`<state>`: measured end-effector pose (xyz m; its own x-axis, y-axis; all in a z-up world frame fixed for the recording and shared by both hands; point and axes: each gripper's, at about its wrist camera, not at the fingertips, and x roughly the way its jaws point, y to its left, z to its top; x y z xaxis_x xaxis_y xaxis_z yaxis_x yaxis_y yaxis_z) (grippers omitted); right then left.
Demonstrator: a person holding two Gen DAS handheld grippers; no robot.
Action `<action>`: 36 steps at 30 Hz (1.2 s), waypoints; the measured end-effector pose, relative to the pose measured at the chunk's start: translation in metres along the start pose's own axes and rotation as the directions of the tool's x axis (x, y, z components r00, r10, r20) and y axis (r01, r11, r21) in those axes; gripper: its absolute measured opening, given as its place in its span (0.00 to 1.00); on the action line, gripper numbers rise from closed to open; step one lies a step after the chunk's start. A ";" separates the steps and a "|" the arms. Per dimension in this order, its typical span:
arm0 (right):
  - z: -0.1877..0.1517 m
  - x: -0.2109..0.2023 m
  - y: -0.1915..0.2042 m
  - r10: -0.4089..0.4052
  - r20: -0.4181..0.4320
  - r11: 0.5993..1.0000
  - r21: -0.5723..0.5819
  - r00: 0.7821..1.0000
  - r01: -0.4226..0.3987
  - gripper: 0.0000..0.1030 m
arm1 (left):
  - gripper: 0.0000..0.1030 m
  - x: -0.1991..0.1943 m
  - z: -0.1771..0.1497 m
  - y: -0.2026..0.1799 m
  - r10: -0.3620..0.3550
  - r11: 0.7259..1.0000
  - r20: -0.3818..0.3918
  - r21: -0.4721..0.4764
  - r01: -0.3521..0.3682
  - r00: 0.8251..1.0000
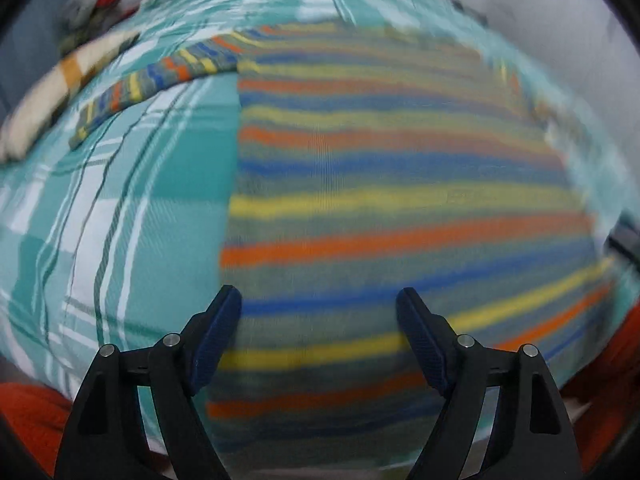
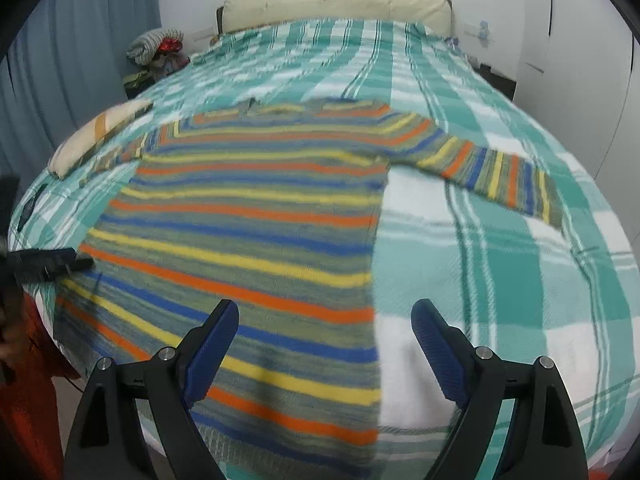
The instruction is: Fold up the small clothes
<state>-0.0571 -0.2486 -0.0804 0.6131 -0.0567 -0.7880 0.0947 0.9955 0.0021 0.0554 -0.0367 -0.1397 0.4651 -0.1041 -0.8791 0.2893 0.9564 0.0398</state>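
Observation:
A striped sweater [image 2: 256, 216] in grey-green, yellow, orange and blue lies flat on the bed, both sleeves spread out to the sides. In the left wrist view it [image 1: 392, 184] fills the middle and right, with its left sleeve [image 1: 160, 76] stretched out. My left gripper [image 1: 319, 300] is open and empty above the sweater's lower left part. My right gripper [image 2: 325, 312] is open and empty above the sweater's lower right edge. The left gripper also shows at the left edge of the right wrist view [image 2: 48, 264]. The right sleeve [image 2: 496, 176] lies flat.
The bed has a teal and white plaid cover [image 2: 520, 280] and a cream headboard [image 2: 336, 4]. A cream pillow [image 2: 96, 136] lies at the bed's left edge. A pile of things [image 2: 156, 52] stands beyond it. Orange-red cloth [image 1: 32, 412] shows at the near edge.

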 end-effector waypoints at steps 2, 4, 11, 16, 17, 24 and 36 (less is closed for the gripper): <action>-0.015 0.026 0.000 -0.018 -0.124 1.000 -0.009 0.992 0.017 0.85 | 0.88 -0.004 -0.009 -0.005 0.026 0.999 0.040 0.043 -0.028 0.999; -0.031 0.043 -0.004 -0.007 -0.197 1.000 0.007 0.980 0.009 0.86 | 0.89 -0.008 -0.006 -0.004 0.027 0.998 0.030 0.050 -0.028 0.999; -0.020 0.012 -0.025 -0.052 -0.030 0.995 0.084 0.998 0.055 0.86 | 0.90 -0.033 0.005 0.023 0.028 0.997 0.142 -0.082 -0.016 0.989; -0.016 0.000 -0.057 -0.161 0.020 0.966 0.206 0.987 0.153 0.86 | 0.92 -0.022 0.008 0.044 0.077 0.987 0.119 -0.151 -0.058 0.990; -0.015 0.000 -0.065 -0.168 0.014 0.960 0.231 0.986 0.161 0.86 | 0.92 -0.019 0.010 0.050 0.082 0.983 0.111 -0.170 -0.062 0.990; -0.033 0.014 -0.107 -0.159 -0.083 0.898 0.403 0.984 0.179 0.86 | 0.96 0.012 0.009 0.080 0.081 0.961 0.037 -0.268 -0.068 0.996; -0.045 0.028 -0.115 -0.151 -0.131 0.888 0.418 0.980 0.192 0.95 | 1.00 0.015 0.004 0.073 0.096 0.966 0.018 -0.243 -0.089 0.995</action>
<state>-0.0862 -0.3611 -0.1300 0.4837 -0.1957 -0.8531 0.5298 0.8413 0.1074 0.0869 0.0307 -0.1480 0.5060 -0.0168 -0.8624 0.0348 0.9994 0.0009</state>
